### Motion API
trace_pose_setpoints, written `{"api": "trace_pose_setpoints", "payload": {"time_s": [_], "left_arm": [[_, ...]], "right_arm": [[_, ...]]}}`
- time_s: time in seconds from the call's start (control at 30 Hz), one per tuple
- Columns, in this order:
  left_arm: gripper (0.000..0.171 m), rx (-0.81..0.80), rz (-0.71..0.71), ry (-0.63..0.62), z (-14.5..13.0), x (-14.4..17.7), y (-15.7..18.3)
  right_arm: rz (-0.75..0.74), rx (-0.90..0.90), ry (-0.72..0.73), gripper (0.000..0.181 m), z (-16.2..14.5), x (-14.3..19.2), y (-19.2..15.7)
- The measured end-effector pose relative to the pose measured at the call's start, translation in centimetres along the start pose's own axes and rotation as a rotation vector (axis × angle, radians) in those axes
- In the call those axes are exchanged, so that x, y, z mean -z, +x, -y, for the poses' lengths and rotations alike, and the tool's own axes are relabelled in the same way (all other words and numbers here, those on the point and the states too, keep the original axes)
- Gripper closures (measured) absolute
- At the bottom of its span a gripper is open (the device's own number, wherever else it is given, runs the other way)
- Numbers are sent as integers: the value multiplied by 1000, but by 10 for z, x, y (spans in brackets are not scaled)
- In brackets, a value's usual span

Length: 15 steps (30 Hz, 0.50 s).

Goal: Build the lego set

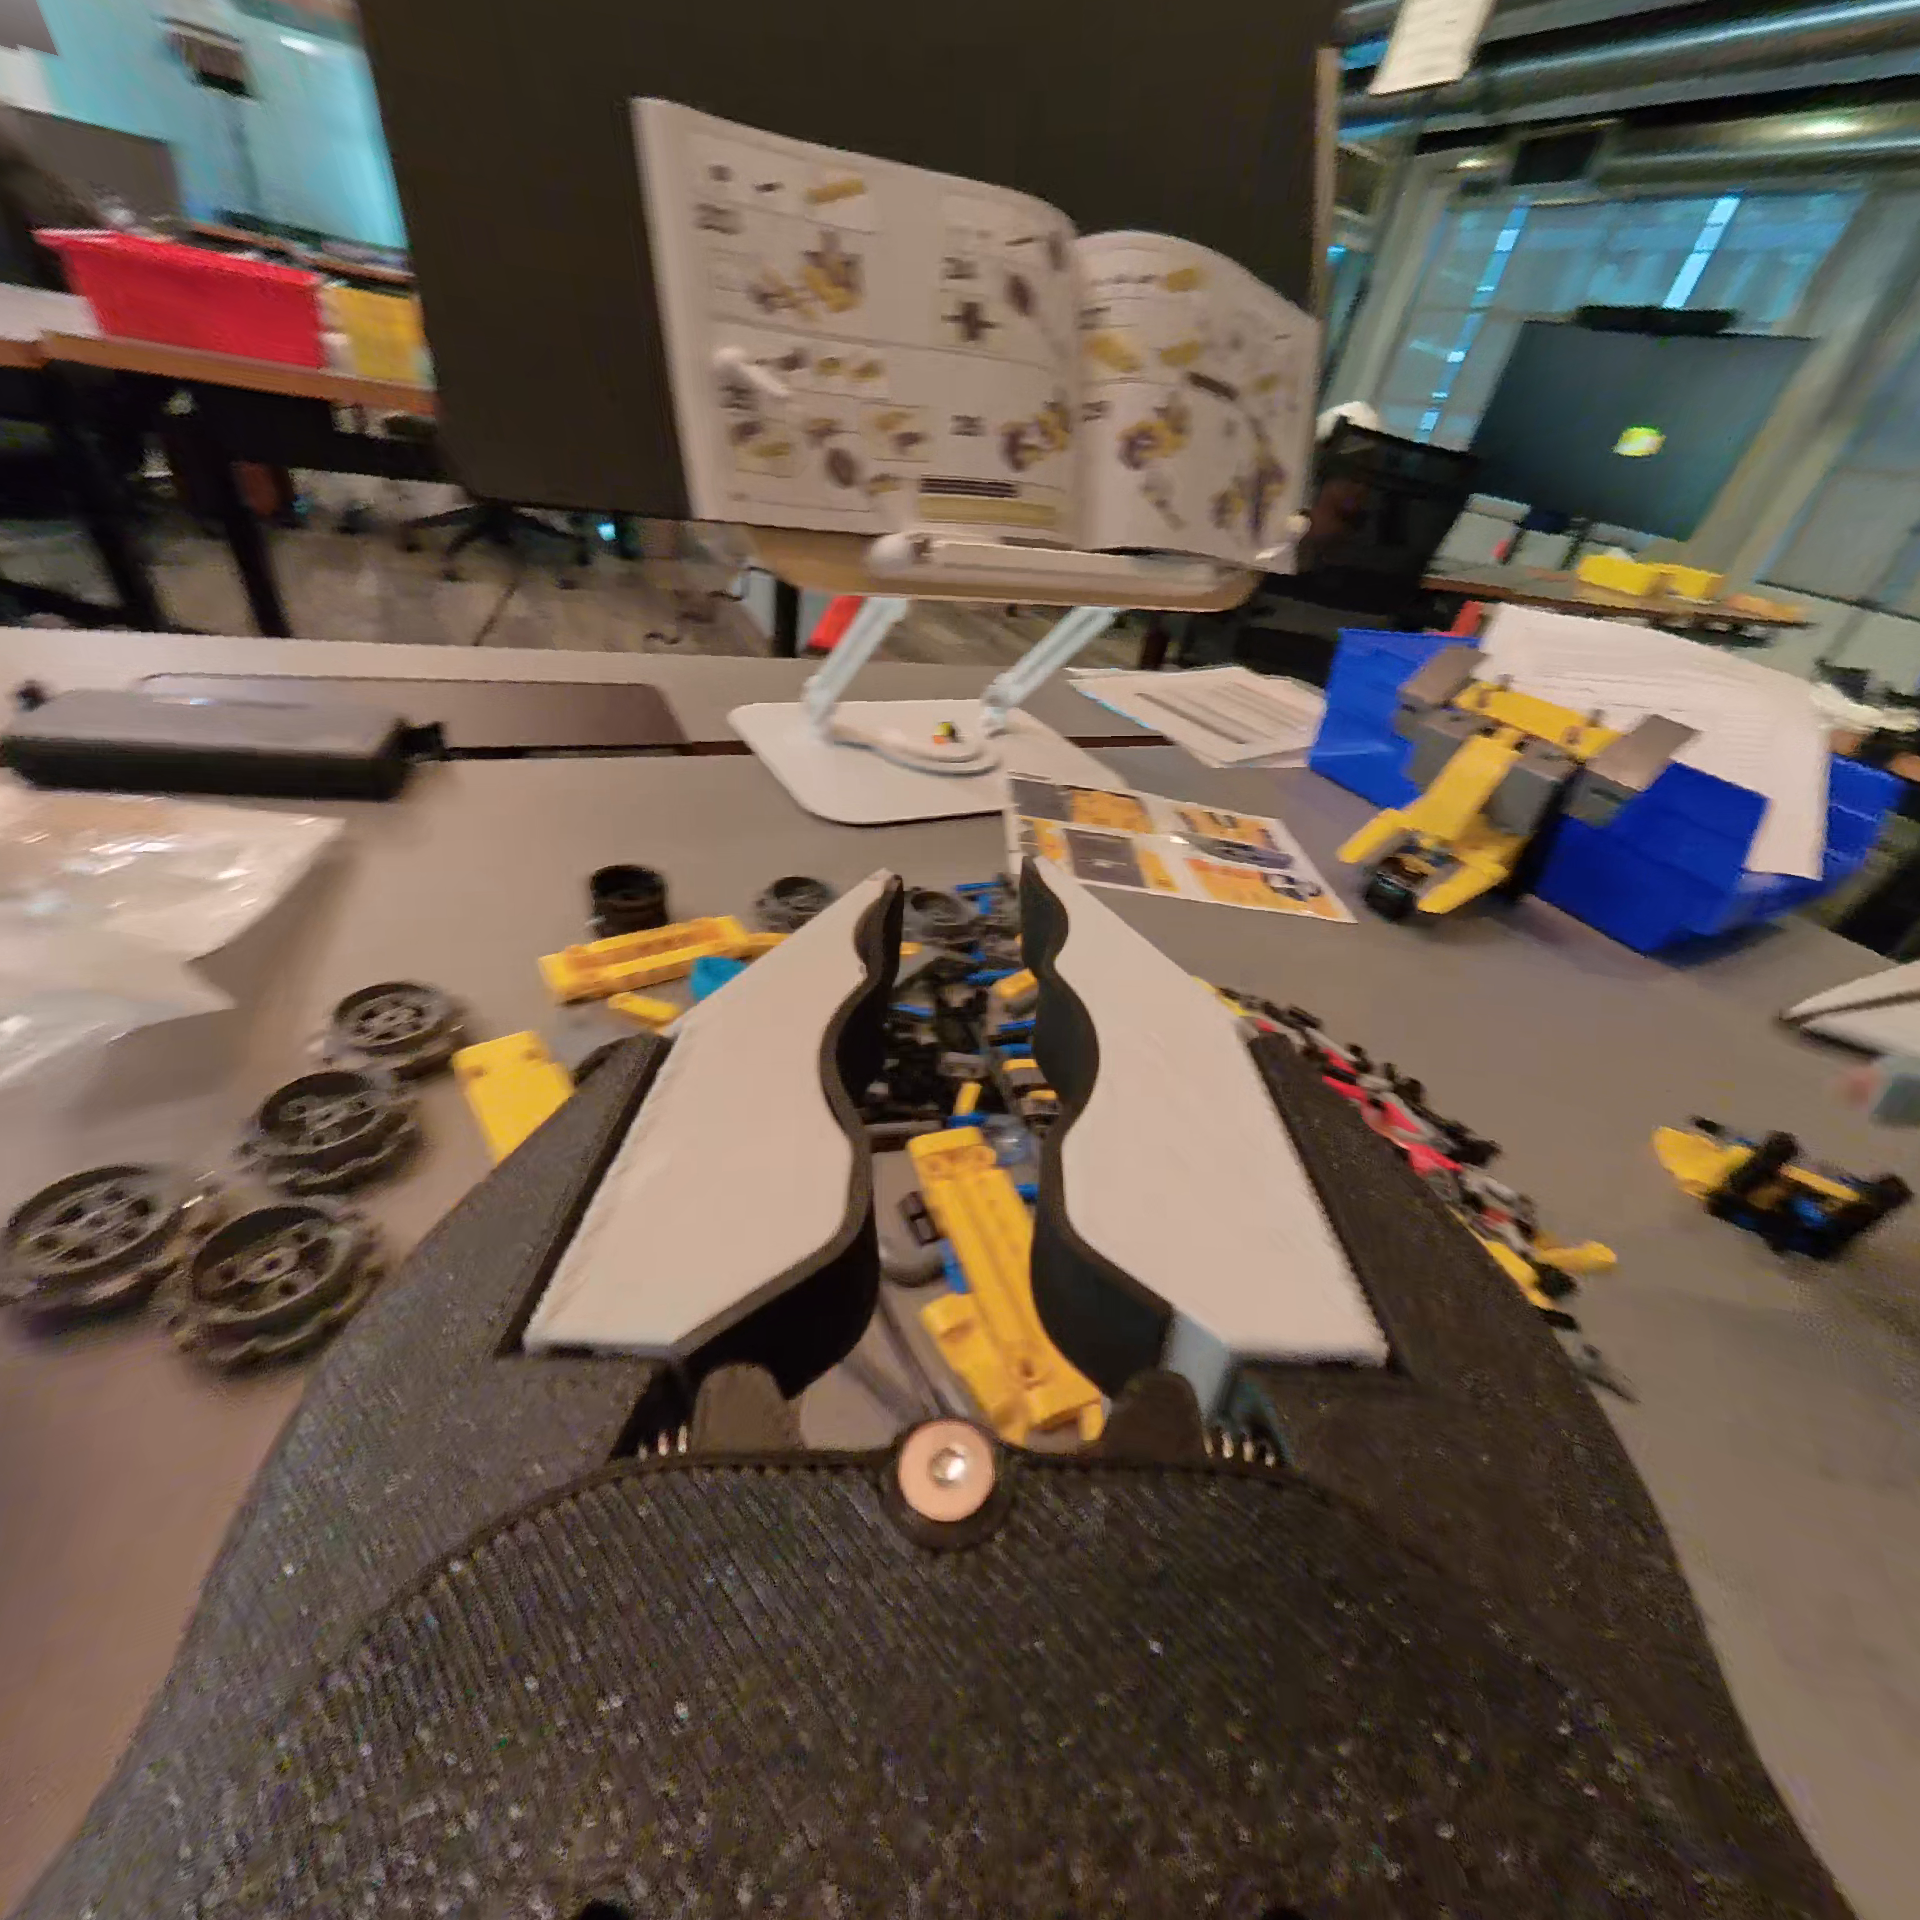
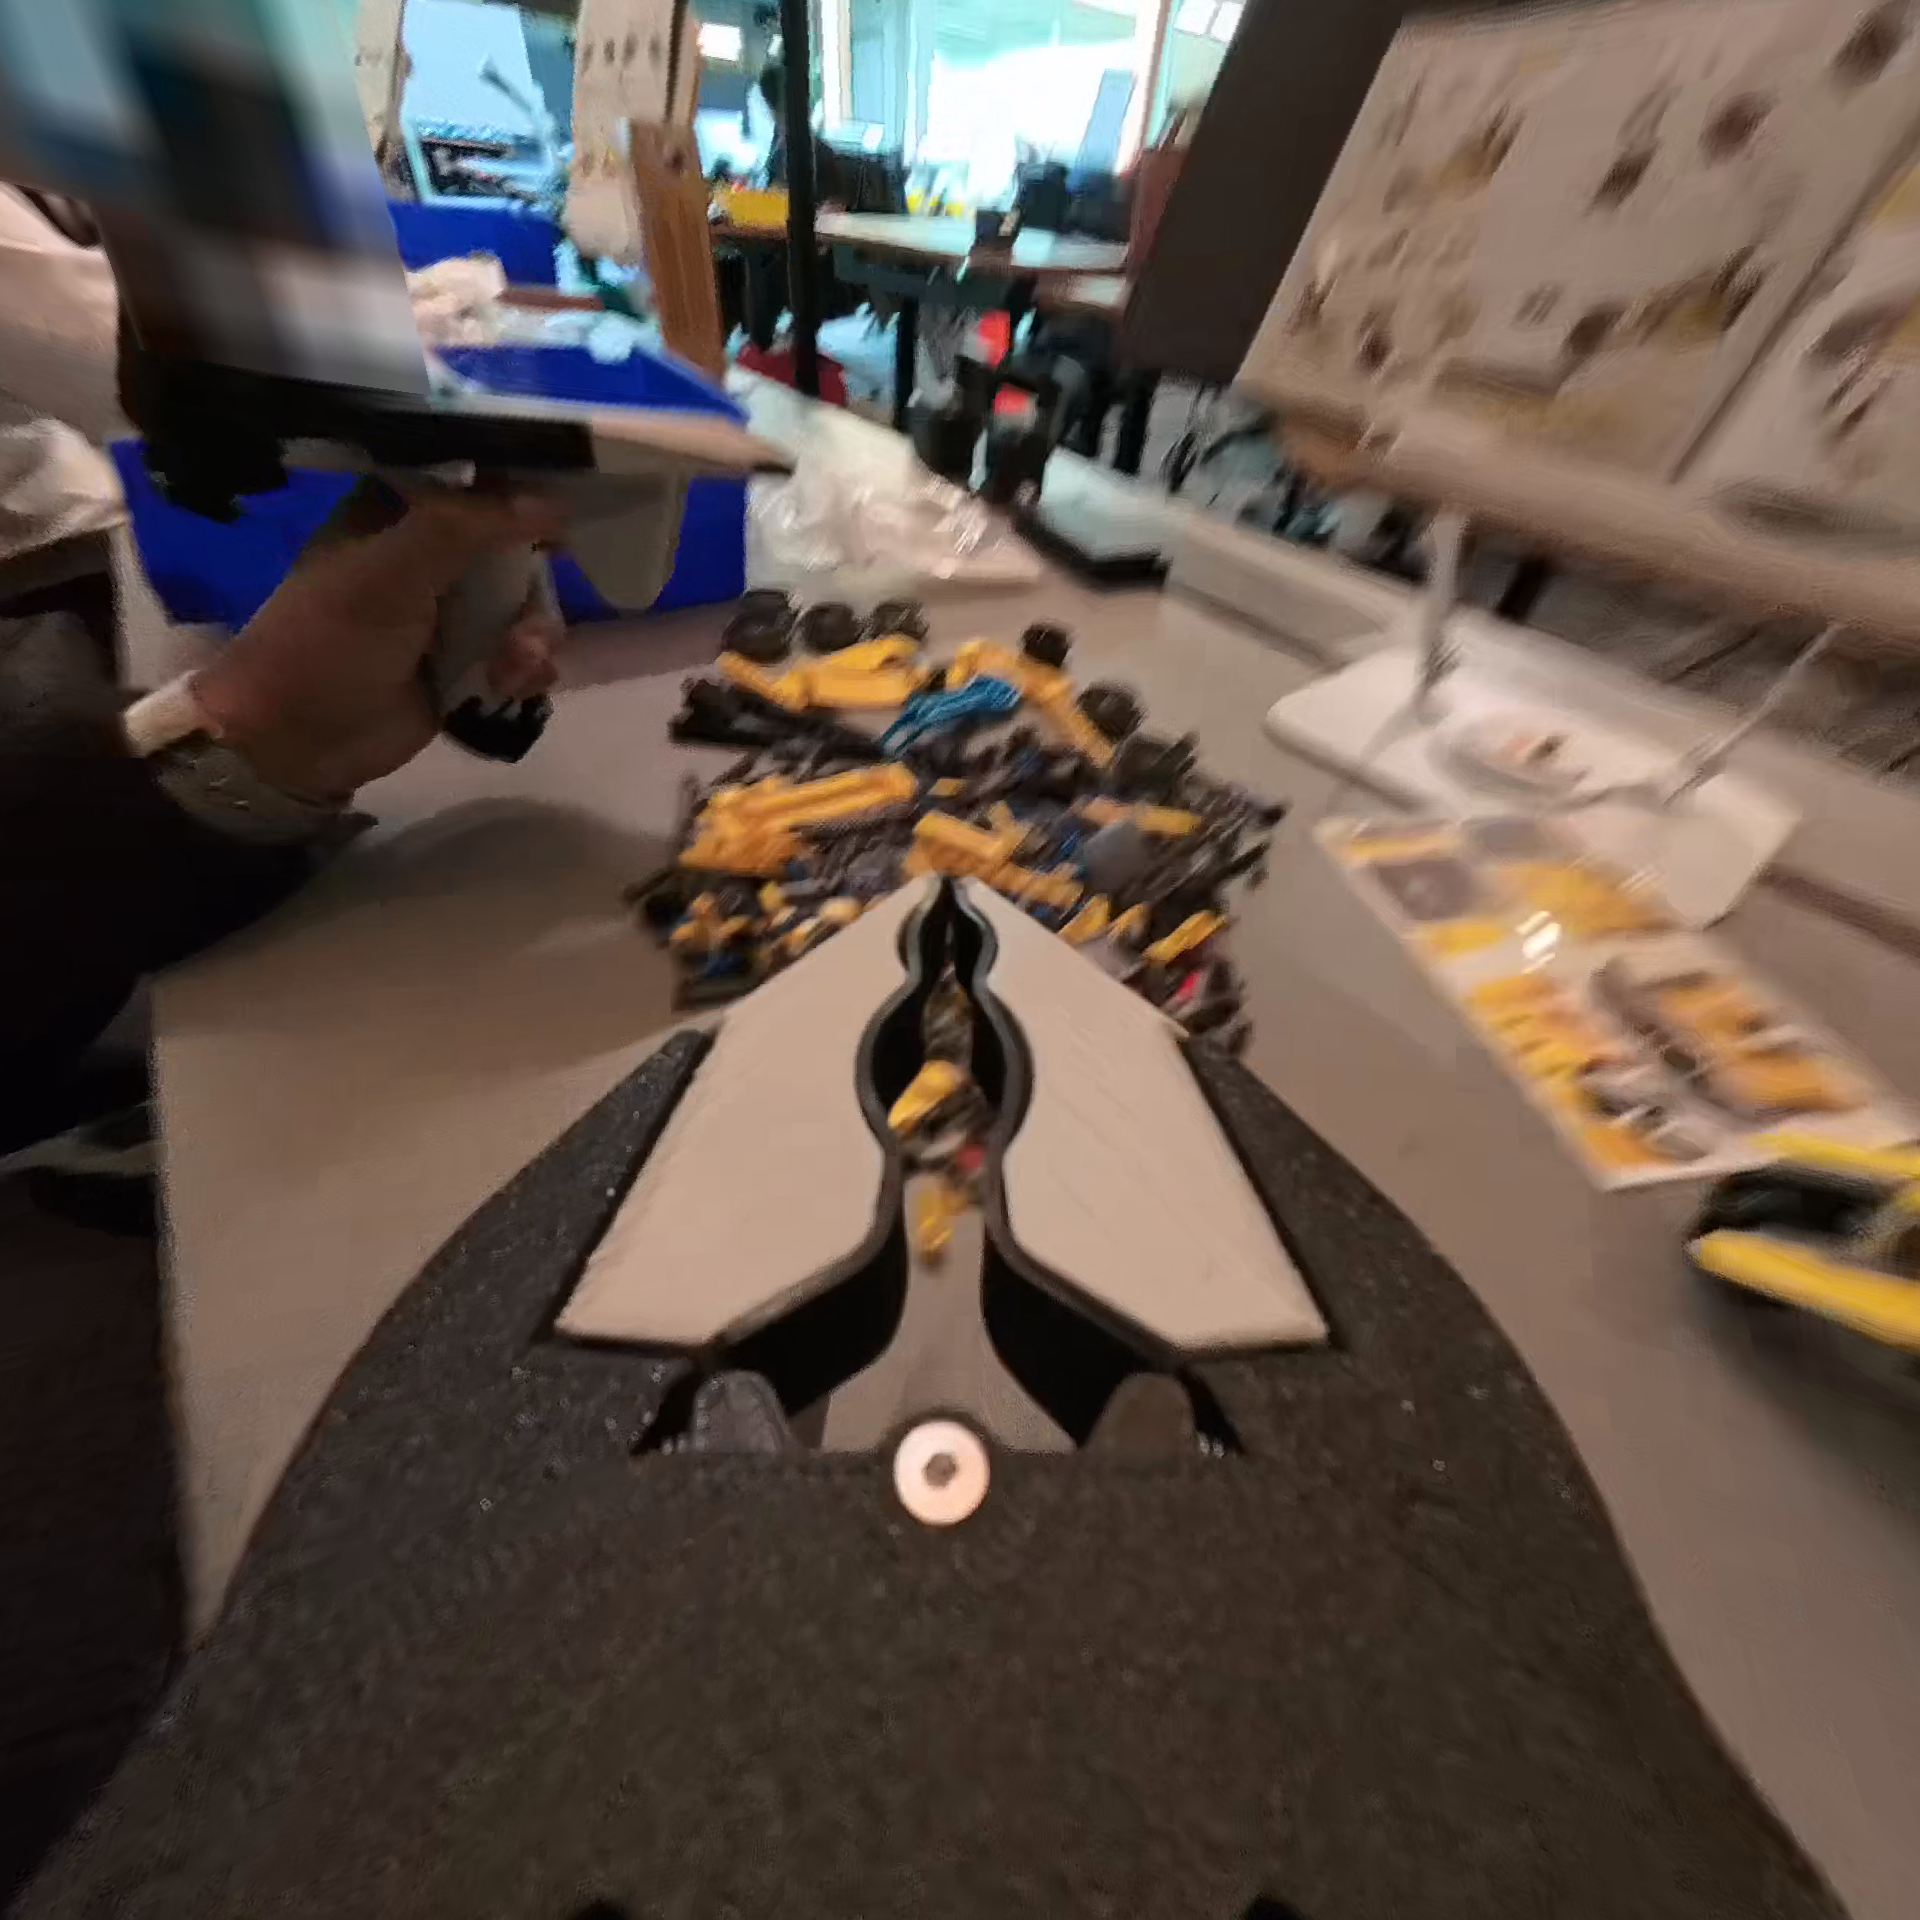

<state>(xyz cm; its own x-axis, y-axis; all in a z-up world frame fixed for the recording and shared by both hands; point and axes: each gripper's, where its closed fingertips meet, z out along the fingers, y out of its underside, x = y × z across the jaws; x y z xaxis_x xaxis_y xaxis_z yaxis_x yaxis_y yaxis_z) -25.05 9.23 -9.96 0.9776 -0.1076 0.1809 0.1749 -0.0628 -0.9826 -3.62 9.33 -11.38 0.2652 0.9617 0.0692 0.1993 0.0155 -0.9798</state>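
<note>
My left gripper (image 1: 961, 883) is open and empty, hovering over a pile of small yellow, black and blue building pieces (image 1: 956, 1029) on the grey table (image 1: 468, 842). A long yellow beam (image 1: 987, 1247) lies on the table below the gap between its fingers. Several black wheels (image 1: 312, 1122) lie to its left. My right gripper (image 2: 948, 888) is shut, tips together, with nothing seen in it, at the near edge of the same pile (image 2: 935, 790). The right wrist view is blurred. It shows a hand (image 2: 343, 665) holding the left gripper (image 2: 499, 447) at the upper left.
An open instruction booklet (image 1: 935, 343) sits on a white stand (image 1: 862, 758) behind the pile. A printed leaflet (image 1: 1174, 862), a blue bin (image 1: 1662, 873) with a yellow-grey partial model (image 1: 1486, 790) leaning on it, and a small yellow-black assembly (image 1: 1787, 1184) lie right. Plastic bags (image 1: 135, 883) lie left. The grippers' ends are close to 20 centimetres from one another.
</note>
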Motion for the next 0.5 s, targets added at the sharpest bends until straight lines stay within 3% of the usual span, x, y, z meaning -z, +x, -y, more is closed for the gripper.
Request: {"api": "trace_pose_setpoints", "payload": {"time_s": [0.1,0.2,0.33,0.4,0.5], "left_arm": [[156,51,51,-20,-1,-2,-20],[155,42,-17,-71,-3,-16,-6],[155,-136,-184,-223,-23,-40,38],[171,-211,-315,-356,-47,-43,65],[171,-151,-459,-494,-67,-44,98]], "right_arm": [[-47,110,139,181,52,2,22],[33,71,242,181,84,-8,32],[185,-105,221,179,67,-28,25],[195,-119,206,178,54,-28,22],[188,-114,220,178,50,-26,21]]}}
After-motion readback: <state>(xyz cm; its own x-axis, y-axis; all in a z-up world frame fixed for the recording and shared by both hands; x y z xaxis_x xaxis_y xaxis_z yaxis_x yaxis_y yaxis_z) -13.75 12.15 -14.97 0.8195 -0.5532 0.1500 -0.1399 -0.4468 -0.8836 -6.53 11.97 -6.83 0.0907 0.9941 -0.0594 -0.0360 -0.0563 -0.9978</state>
